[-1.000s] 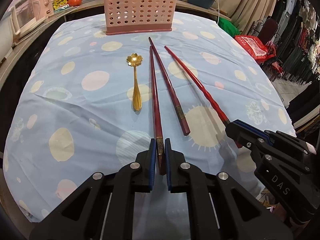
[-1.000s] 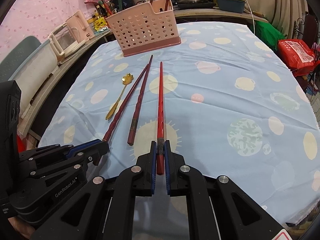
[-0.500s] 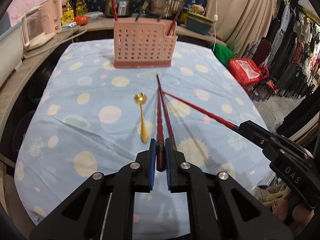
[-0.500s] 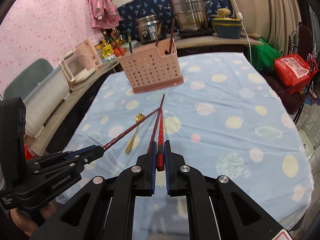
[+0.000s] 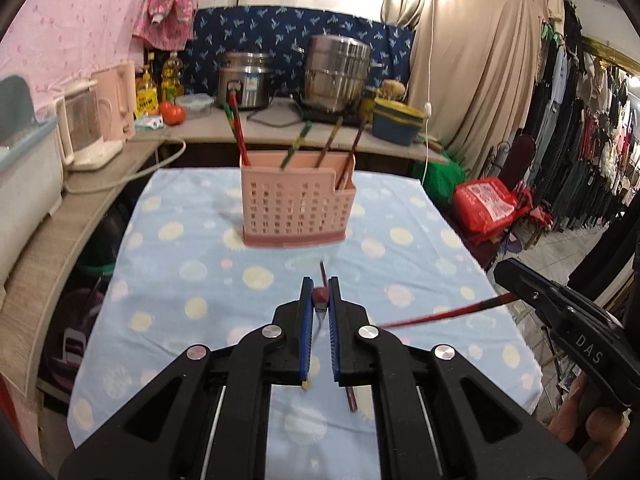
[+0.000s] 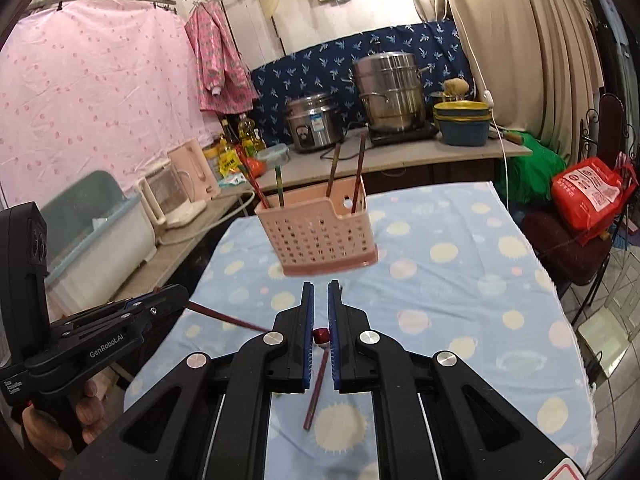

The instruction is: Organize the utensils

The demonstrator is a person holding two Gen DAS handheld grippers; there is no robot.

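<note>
Two grippers are up over the table, and each one clamps one chopstick. My left gripper (image 5: 320,294) has its jaws narrow, pressed on the end of a dark red chopstick (image 5: 320,295), which I see almost end-on between the blue pads. My right gripper (image 6: 321,334) is the same: jaws narrow, closed on the end of a bright red chopstick (image 6: 320,335). In the left wrist view this bright red chopstick sticks out from the right gripper toward the middle, above the blue cloth (image 5: 192,248) with pale dots. In the right wrist view the dark red one points out from the left gripper in the same way.

One more chopstick (image 6: 316,392) lies flat on the cloth, below my grippers; it is partly hidden by the fingers.

The pink utensil basket (image 5: 296,208) stands upright at the far end of the table, well apart from both grippers. Several chopsticks (image 6: 358,168) already lean inside it. Behind it, on the counter, are two steel pots (image 5: 334,74)
</note>
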